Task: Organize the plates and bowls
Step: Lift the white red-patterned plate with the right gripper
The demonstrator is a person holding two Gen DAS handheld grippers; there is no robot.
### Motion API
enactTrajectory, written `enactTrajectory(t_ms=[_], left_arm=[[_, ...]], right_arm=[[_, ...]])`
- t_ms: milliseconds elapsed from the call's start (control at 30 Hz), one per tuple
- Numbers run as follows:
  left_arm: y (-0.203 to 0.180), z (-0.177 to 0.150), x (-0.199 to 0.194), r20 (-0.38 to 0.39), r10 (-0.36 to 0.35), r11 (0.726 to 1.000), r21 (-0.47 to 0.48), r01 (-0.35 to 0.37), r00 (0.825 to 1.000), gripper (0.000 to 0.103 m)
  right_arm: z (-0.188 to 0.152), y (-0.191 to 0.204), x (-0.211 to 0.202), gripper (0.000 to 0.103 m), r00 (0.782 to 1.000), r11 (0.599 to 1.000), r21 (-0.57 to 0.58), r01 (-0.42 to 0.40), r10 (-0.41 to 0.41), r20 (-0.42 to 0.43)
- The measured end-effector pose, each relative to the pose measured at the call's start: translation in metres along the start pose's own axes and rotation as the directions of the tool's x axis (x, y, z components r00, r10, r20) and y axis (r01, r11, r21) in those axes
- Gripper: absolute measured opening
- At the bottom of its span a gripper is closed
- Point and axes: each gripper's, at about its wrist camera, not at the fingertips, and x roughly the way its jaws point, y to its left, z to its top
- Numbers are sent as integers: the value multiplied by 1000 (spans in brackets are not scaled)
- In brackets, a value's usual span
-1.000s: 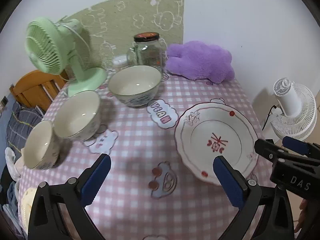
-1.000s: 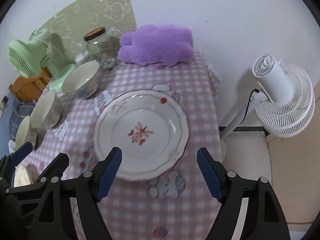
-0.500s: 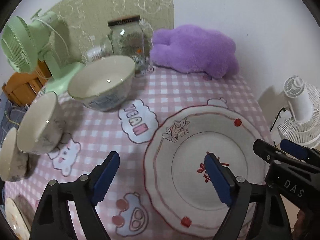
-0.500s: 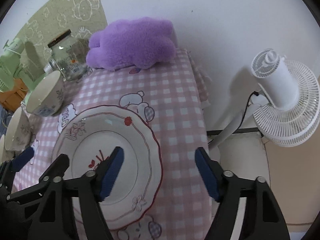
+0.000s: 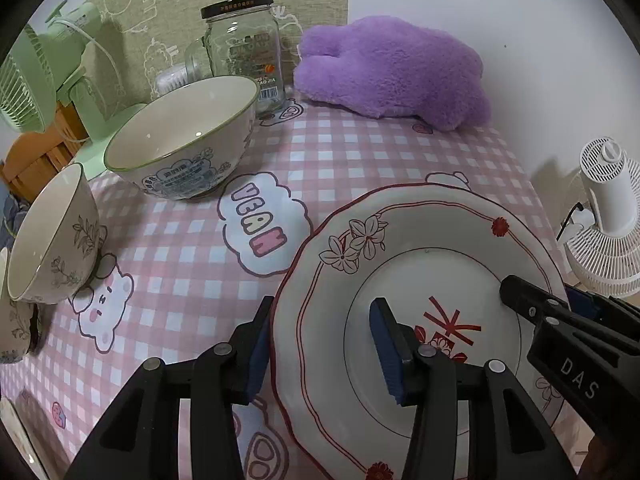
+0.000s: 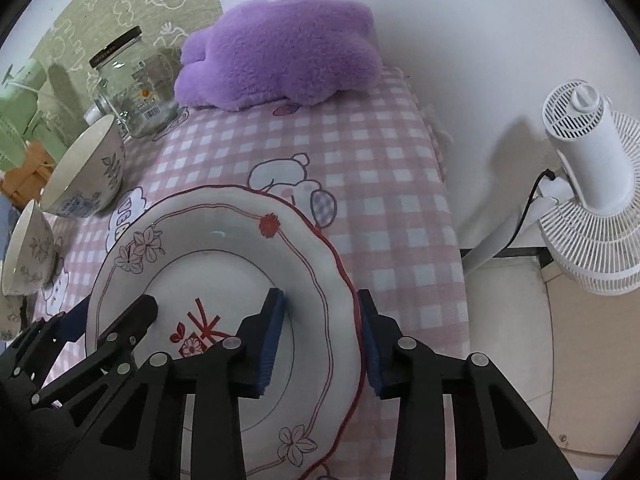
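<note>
My left claw [image 5: 320, 354] and right claw [image 6: 322, 338] are closing astride opposite rims of the flowered plate [image 5: 432, 240], not yet clamped; next, an even lift.

bare checked cloth [image 5: 360, 152] open behind the plate [image 5: 432, 240], bowls [image 5: 188, 140] crowding its left, plush [image 5: 392, 72] and jar [image 5: 244, 48] at back

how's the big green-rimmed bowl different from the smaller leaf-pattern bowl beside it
The big green-rimmed ceramic bowl is wider with blue print outside; the smaller leaf-patterned ceramic bowl is narrower with grey leaf sprigs. The big one stands nearer the glass jar. Both look cream inside and empty.
</note>
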Motion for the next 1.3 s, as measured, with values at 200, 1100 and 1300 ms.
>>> enactTrajectory(t_ms=[200, 1100, 1300], left_arm=[[2, 0, -1, -8, -18, 1000, 1, 18, 1000, 48], [94, -106, -81, -75, -39, 999, 30, 41, 996, 48], [108, -139, -91, -118, -50, 999, 16, 52, 992, 48]], right_arm=[[2, 5, -3, 39, 1000, 1000, -8, 27, -28, -3], [-114, 100, -72, 39, 996, 998, 11, 69, -68, -60], [-144, 121, -83, 39, 994, 997, -11, 70, -71, -80]])
